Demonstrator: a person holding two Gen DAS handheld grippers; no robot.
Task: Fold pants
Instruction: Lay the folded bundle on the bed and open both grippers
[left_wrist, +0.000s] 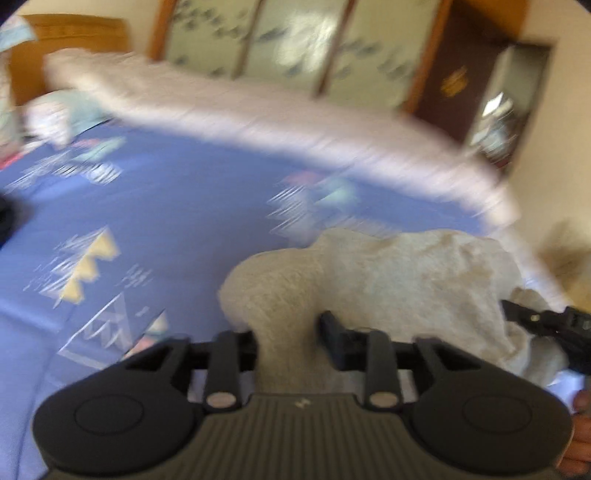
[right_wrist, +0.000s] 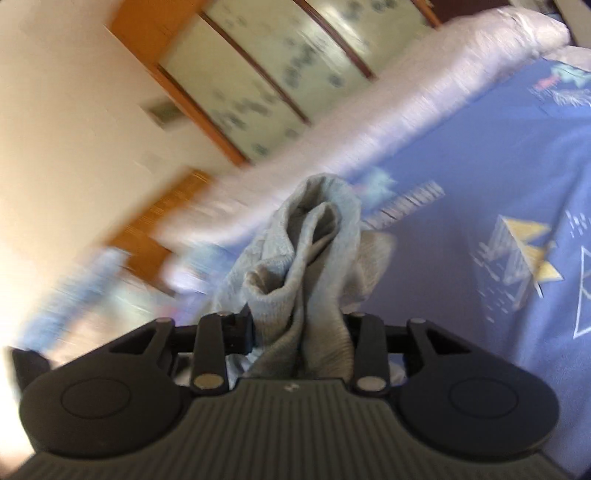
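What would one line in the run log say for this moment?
left gripper: shut on pants | right gripper: shut on pants | pants: bunched, held above blue bedsheet | views: motion-blurred

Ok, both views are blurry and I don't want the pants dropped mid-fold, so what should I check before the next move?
1. Left tongs shut on pants: ok, cloth bunched between the fingers.
2. Right tongs shut on pants: ok, a thick wad is pinched.
3. Pants smooth and flat: not ok, crumpled in both views.
4. Which part each side holds, waistband or leg: cannot tell.
5. Bed sheet ahead to lay them on: ok.
6. Both tongs level with each other: cannot tell, right view is tilted and blurred.
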